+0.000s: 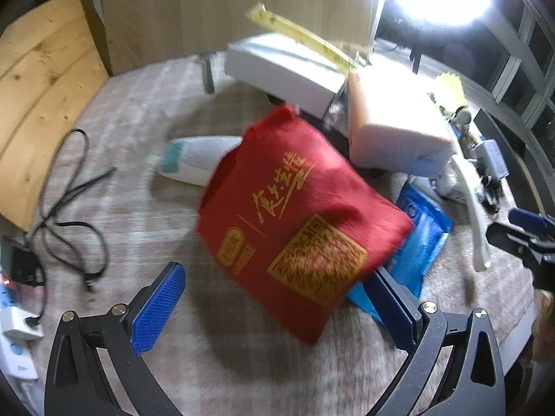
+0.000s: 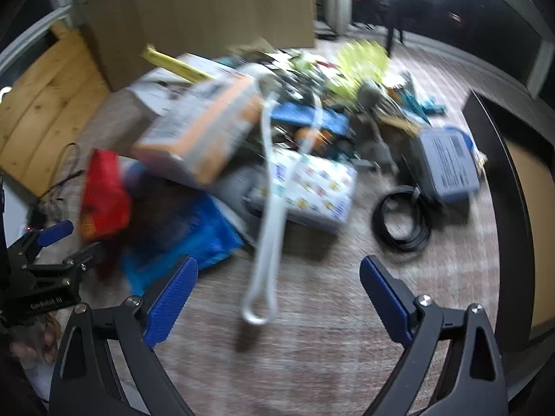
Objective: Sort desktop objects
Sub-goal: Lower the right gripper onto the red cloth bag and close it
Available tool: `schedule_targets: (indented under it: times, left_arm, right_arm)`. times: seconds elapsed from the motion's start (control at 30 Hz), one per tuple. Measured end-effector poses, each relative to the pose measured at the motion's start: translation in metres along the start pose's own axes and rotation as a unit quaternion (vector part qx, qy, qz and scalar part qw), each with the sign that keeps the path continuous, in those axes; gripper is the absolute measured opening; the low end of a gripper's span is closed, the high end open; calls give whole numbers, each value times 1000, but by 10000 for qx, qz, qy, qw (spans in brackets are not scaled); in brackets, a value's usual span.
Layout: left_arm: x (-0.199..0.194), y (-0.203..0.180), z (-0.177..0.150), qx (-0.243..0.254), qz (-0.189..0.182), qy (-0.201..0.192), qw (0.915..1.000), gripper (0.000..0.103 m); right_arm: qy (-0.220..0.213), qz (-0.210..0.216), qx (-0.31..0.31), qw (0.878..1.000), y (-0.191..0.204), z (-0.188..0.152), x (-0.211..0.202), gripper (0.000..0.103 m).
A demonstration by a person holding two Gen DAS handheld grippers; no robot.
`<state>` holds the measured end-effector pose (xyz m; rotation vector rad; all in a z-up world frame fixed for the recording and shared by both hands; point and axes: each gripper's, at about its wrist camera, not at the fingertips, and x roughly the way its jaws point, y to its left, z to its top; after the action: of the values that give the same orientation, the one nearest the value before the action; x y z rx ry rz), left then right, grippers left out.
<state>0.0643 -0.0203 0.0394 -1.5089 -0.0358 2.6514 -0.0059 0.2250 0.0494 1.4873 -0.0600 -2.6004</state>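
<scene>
A red cloth pouch with gold print [image 1: 295, 222] lies tilted over a blue packet [image 1: 419, 239], right in front of my left gripper [image 1: 277, 298], whose jaws stand wide open around its near corner. The pouch also shows in the right wrist view [image 2: 104, 194], blurred, at the left. My right gripper [image 2: 277, 298] is open and empty above the tabletop. A white looped strap [image 2: 267, 242] lies just ahead of it. An orange and white box [image 1: 392, 124] sits on the pile behind; it also shows in the right wrist view [image 2: 204, 131].
A white box [image 1: 288, 69] with a yellow ruler [image 1: 305, 34] stands at the back. A black cable [image 1: 66, 208] lies at left, a coiled black cable [image 2: 402, 222] and a grey-blue case [image 2: 447, 163] at right. A patterned tissue pack [image 2: 312, 187] lies mid-pile.
</scene>
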Motion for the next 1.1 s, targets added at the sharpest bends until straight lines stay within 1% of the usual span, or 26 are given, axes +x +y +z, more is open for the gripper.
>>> schedule_targets:
  times: [0.03, 0.1, 0.13, 0.2, 0.23, 0.27, 0.3, 0.33, 0.37, 0.43, 0.47, 0.53, 0.67, 0.7, 0.8, 0.83, 0.9, 1.03, 1.1]
  left_arm:
    - [-5, 2, -1, -10, -16, -34, 10000, 102]
    - [-17, 7, -4, -136, -25, -79, 9999, 102]
    - [-23, 11, -5, -241, -109, -99, 9996, 102]
    - [-33, 16, -8, -382, -320, -134, 9987, 102]
    - [-35, 18, -9, -414, -369, -144, 9984, 102]
    - [-33, 20, -7, -437, -386, -129, 9982, 102]
    - [-31, 23, -4, -460, -412, -103, 9980, 101]
    - [-25, 24, 3, -491, -458, -70, 9977, 101]
    - [-22, 28, -1, -559, -549, -66, 9969, 101]
    - [-13, 30, 0, -739, -768, -1, 9943, 99]
    - [-12, 30, 1, -808, -857, 22, 9930, 98]
    - [-9, 32, 0, -862, -882, 14, 9924, 94]
    - [-4, 32, 1, -900, -979, 26, 9911, 91]
    - [-2, 33, 1, -936, -1015, 44, 9904, 88]
    - [2, 36, 1, -1058, -1114, 65, 9881, 85]
    - [3, 36, 1, -1084, -1143, 83, 9875, 82]
    - [6, 35, 2, -1091, -1238, 115, 9862, 80]
    - [10, 35, 3, -1137, -1263, 83, 9854, 80]
    - [10, 37, 4, -1214, -1312, 38, 9839, 79]
  right_arm:
    - [-78, 56, -53, 9999, 12, -4, -9, 93]
    - [-149, 204, -209, 9995, 20, 6, -11, 91]
    - [-150, 238, -281, 9992, 32, 13, -14, 90]
    - [-147, 492, -417, 9978, 49, 23, -18, 81]
    - [-111, 599, -447, 9971, 58, 29, -19, 79]
    - [-53, 727, -528, 9959, 67, 34, -18, 75]
    - [17, 788, -599, 9951, 75, 42, -8, 73]
    - [75, 872, -698, 9937, 83, 47, -3, 73]
    - [136, 935, -834, 9920, 90, 51, 2, 73]
    - [275, 1018, -1017, 9892, 99, 54, 9, 70]
    - [402, 1145, -1105, 9864, 104, 57, 15, 69]
    - [561, 1247, -1190, 9834, 110, 60, 23, 68]
    - [855, 1383, -1368, 9772, 123, 61, 41, 67]
    - [899, 1399, -1419, 9758, 125, 61, 42, 67]
    - [980, 1466, -1611, 9711, 134, 61, 44, 67]
    - [1004, 1468, -1670, 9698, 138, 61, 46, 67]
    - [1038, 1424, -1766, 9684, 144, 62, 50, 67]
    - [1240, 1579, -1804, 9629, 154, 62, 63, 67]
    - [1274, 1552, -1859, 9618, 158, 59, 67, 67]
